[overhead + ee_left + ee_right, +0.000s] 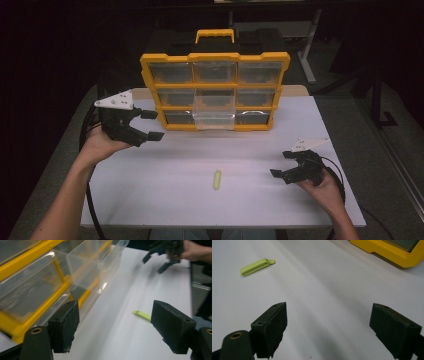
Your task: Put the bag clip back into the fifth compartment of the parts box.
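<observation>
Lying untouched at lower centre of the high view, the green clip [217,179] is not yet stowed, though the middle drawer [214,111] of the yellow organizer [215,57] already juts out. Both the left gripper [150,125] and right gripper [282,164] gape empty, so picking up and stowing likely remain.

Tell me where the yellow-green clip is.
High view: the yellow-green clip lies flat on the white table, in front of the organizer, nearer the right hand-held gripper.

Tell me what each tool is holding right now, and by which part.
Nothing is held. The left tool and right tool are both open and empty; the green clip lies untouched on the table.
</observation>
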Action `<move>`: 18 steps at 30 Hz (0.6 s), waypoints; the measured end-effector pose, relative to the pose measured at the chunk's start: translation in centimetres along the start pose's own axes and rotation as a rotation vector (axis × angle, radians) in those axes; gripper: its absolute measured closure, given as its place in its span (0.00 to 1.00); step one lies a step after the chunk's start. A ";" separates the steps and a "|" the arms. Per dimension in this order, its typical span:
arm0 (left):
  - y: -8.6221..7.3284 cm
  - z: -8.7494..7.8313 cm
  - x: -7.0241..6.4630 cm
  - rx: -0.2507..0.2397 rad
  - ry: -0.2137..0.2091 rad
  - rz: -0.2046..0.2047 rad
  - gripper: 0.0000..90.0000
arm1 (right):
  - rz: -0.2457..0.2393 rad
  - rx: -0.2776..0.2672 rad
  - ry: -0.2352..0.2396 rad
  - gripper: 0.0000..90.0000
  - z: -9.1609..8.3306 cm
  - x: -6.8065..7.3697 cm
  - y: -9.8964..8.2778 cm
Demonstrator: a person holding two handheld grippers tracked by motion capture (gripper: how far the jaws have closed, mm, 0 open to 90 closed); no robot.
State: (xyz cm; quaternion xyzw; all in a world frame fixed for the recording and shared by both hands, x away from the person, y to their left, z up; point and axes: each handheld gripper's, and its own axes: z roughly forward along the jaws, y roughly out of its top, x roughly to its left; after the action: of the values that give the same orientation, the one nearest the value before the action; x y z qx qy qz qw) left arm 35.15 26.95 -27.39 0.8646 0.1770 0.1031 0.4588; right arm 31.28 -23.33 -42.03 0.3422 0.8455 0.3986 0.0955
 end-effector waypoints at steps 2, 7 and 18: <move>-0.7 0.1 -0.2 -0.004 0.008 -0.014 0.26 | -0.003 -0.002 -0.004 0.15 0.0 0.1 0.1; -2.3 0.2 -0.7 -0.013 0.031 -0.035 0.26 | -0.006 -0.002 0.009 0.15 0.2 0.4 0.3; -5.2 0.5 -2.2 -0.018 0.057 -0.069 0.25 | 0.001 0.003 0.016 0.15 0.4 1.6 1.8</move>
State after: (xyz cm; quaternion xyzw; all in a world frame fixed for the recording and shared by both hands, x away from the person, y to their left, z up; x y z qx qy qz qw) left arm 32.25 28.38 -32.02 0.8507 0.2187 0.1136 0.4644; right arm 31.11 -21.23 -40.76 0.3397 0.8466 0.4001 0.0881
